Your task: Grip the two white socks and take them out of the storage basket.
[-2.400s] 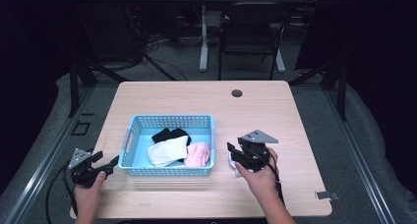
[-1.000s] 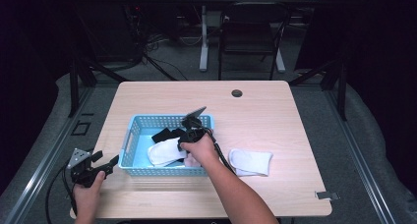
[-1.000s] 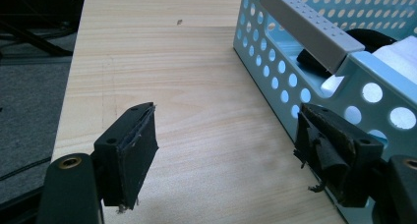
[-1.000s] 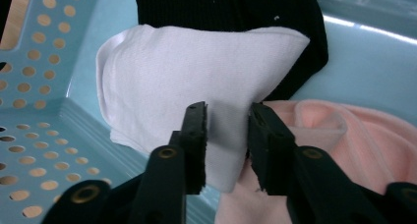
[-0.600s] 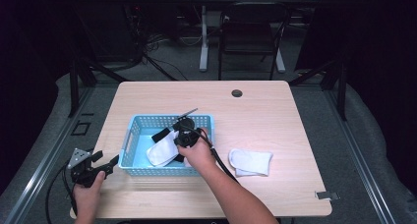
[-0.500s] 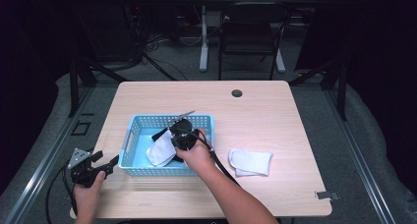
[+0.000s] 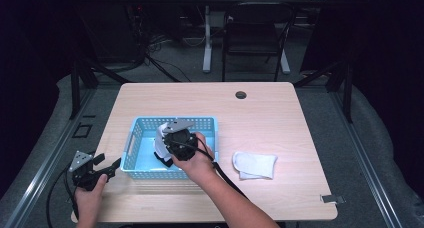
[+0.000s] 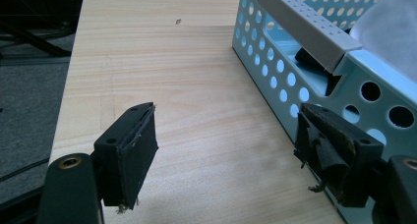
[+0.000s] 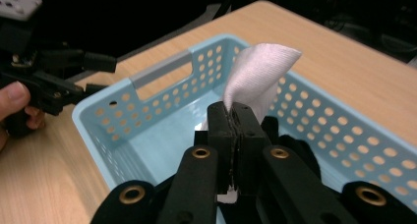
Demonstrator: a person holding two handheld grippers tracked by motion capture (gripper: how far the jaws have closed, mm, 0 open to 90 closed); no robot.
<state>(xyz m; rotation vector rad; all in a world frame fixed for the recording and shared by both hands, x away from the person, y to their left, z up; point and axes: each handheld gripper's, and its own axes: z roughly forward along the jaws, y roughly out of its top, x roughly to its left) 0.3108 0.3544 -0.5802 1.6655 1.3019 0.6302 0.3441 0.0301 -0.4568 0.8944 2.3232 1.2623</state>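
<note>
Here, right claw (image 9: 235,117) pinching white sock (image 9: 255,71), over basket (image 9: 162,69)

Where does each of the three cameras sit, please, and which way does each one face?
High view: above the person's side, looking forward and down on the table; both forearms, left claw, right claw.
Left gripper view: on the left claw, looking along its parted jaws over the table at the basket's side.
Right gripper view: on the right claw, looking along jaws shut on a white sock over the basket; the other hand farther off.
All three share the blue basket.
</note>
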